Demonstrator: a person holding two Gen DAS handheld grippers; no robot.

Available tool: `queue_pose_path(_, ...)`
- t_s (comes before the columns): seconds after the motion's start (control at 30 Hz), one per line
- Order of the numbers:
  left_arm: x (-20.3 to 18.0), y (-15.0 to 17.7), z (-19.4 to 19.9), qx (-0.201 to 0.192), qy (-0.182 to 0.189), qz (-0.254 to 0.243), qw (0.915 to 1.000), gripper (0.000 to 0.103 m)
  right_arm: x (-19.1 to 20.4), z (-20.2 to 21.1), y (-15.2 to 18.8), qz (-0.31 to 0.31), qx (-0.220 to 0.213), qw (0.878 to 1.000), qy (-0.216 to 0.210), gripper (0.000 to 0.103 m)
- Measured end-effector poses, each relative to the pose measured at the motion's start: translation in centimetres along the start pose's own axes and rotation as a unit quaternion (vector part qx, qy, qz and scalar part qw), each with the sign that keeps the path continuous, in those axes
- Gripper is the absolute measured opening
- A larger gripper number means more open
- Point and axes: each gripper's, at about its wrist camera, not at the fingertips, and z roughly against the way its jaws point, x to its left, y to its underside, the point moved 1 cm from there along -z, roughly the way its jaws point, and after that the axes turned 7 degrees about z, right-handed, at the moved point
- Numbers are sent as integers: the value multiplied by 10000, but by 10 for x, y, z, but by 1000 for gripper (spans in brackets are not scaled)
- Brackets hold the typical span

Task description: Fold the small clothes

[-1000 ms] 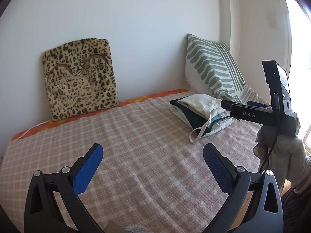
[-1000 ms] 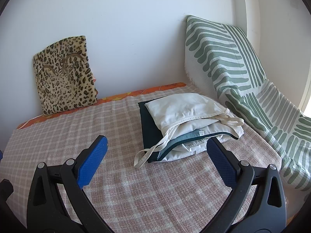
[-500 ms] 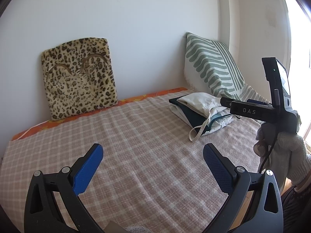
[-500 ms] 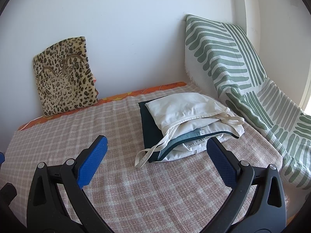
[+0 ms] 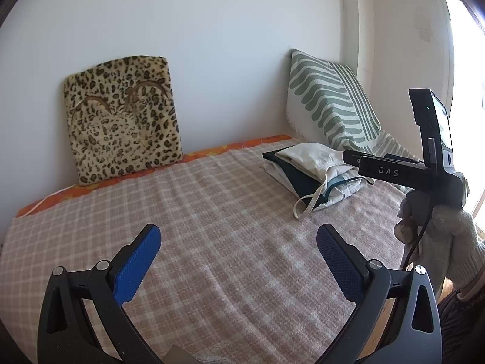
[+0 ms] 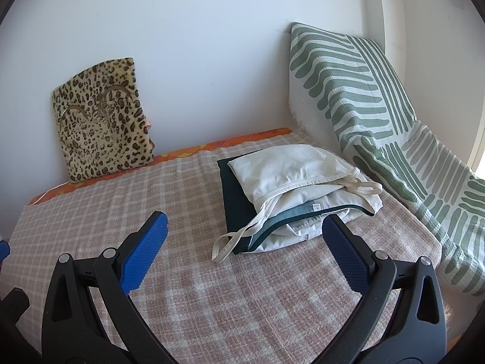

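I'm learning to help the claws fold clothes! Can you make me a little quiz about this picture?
1. True or false: the right claw is squeezing the white garment.
2. What lies at the very bottom of the clothes pile? A) a dark green garment B) a red towel C) a sock
3. Which cushion leans against the wall, far left of the pile?

Key:
1. False; both it and the left claw are open and empty.
2. A, the dark green garment.
3. The leopard-print cushion.

Two cushions point(image 6: 103, 121), one clothes stack point(image 6: 297, 194), two claws point(image 6: 244, 251).
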Motion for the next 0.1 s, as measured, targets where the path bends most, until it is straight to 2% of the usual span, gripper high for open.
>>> queue_pose_path(0.1,-1,1,1,8,33,-63,10000,102,0,0,0,-3,4,10000,-1,103)
